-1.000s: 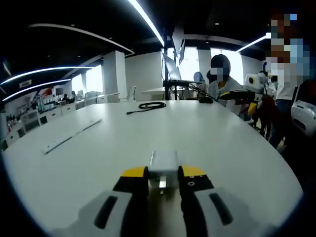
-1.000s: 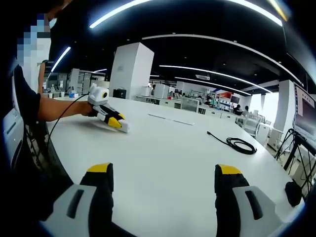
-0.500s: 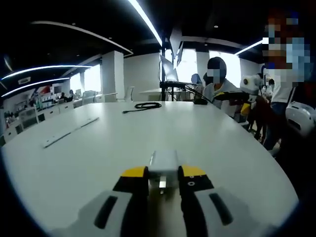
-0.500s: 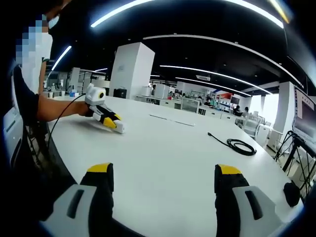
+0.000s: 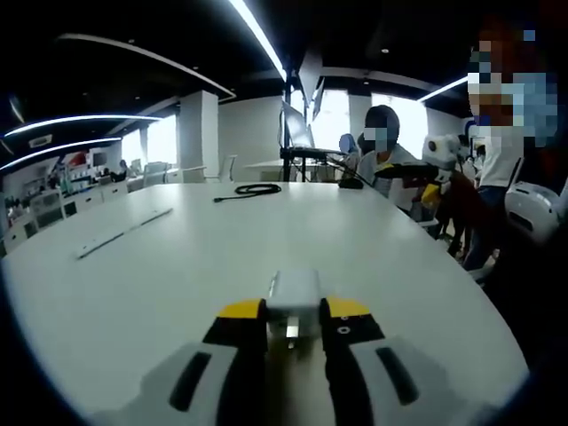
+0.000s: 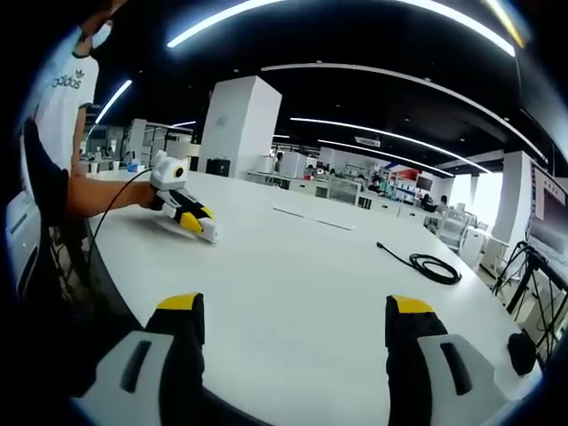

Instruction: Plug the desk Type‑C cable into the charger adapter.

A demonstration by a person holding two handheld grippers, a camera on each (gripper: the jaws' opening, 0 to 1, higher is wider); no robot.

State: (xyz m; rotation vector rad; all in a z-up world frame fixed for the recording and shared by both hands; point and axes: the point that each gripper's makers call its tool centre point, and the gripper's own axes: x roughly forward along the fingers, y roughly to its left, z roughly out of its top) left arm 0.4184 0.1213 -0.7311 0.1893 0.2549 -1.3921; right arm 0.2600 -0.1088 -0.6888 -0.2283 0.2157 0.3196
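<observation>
In the left gripper view my left gripper point(image 5: 294, 312) is shut on a white charger adapter point(image 5: 294, 293), held just above the white table point(image 5: 177, 275). A black coiled Type-C cable point(image 5: 250, 189) lies far ahead on the table. In the right gripper view my right gripper point(image 6: 295, 311) stands open, nothing between its yellow-tipped fingers point(image 6: 181, 311). The cable point(image 6: 432, 266) lies to the right there, one loose end pointing left. The left gripper point(image 6: 185, 209) with the adapter shows at the left, held by a person's hand.
A long pale strip point(image 5: 124, 232) lies on the table at the left. People point(image 5: 386, 146) stand past the table's far right edge, beside a black stand point(image 5: 302, 160). A dark object point(image 6: 520, 351) sits near the table's right edge. White columns and desks fill the background.
Both views have shifted slightly with the hands. In the right gripper view the left gripper with the adapter has drifted a little left and away. The jaws keep their states.
</observation>
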